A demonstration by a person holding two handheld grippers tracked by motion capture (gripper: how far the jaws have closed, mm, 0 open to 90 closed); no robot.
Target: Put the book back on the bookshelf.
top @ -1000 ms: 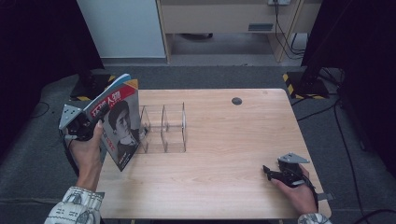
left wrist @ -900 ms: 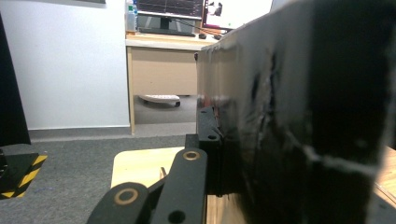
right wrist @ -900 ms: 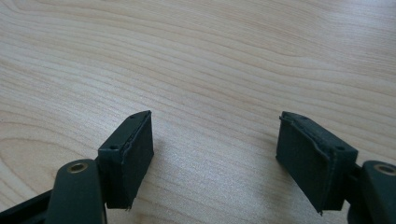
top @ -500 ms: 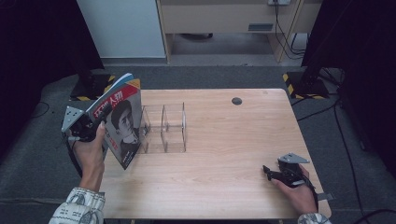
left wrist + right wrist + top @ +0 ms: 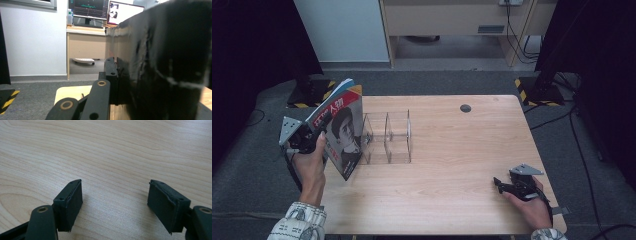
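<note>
A magazine (image 5: 343, 135) with a portrait and red lettering on its cover stands tilted over the table's left edge. My left gripper (image 5: 321, 136) is shut on its near edge, held up by a hand in a patterned sleeve. In the left gripper view the dark magazine (image 5: 162, 62) covers the right side, pressed against the left jaw of my left gripper (image 5: 117, 75). Just to the magazine's right stands a clear acrylic rack (image 5: 389, 137) with upright dividers and nothing in its slots. My right gripper (image 5: 499, 184) rests on the table at the near right, open with nothing between its fingers (image 5: 115, 205).
The wooden table (image 5: 452, 150) has a small dark round cap (image 5: 465, 108) near its far edge. Behind it are a white cabinet (image 5: 342, 30) and a wooden desk (image 5: 447, 20). Yellow-black striped stand bases (image 5: 532, 87) sit on the grey carpet at both far corners.
</note>
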